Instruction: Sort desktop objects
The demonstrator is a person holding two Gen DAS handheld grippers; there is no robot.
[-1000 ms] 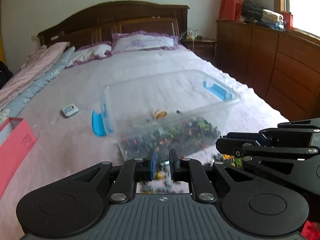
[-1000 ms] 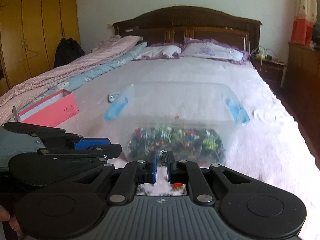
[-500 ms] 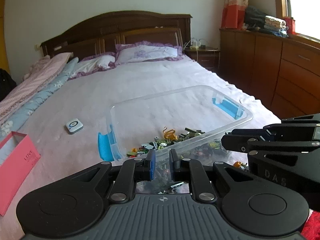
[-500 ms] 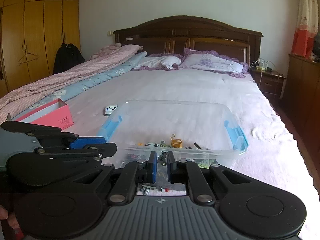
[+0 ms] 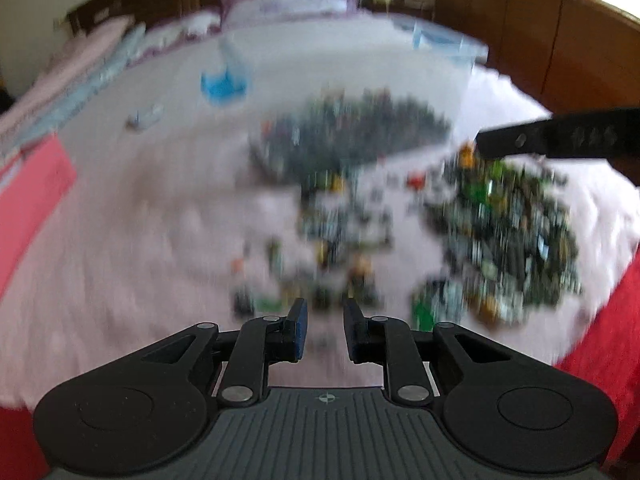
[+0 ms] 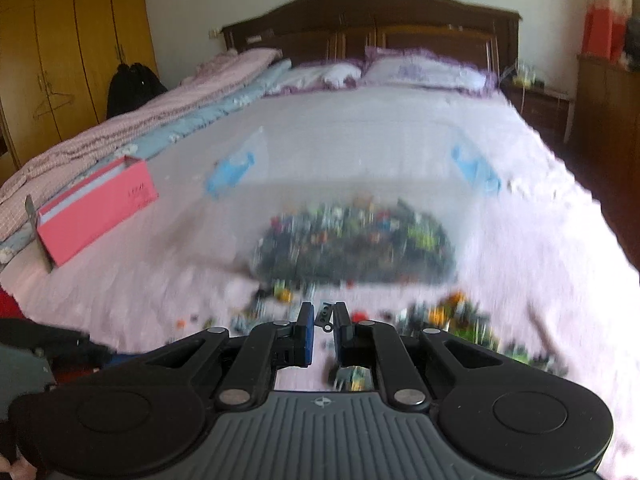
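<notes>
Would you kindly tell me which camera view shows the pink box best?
The right wrist view: the pink box shows whole on the bed, fairly sharp. The left wrist view shows only a blurred pink corner at its left edge.

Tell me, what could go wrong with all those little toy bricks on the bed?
1. The loose bricks lie near the bed's edge, so some might roll off.
2. The clear bin looks tipped, so more may spill.
3. The small grey piece in the right gripper might slip.

Bright daylight from upper right; heavy motion blur over bed (image 5: 140,240) and small pieces (image 5: 500,232); fisheye-bent, dark-cornered edges.
</notes>
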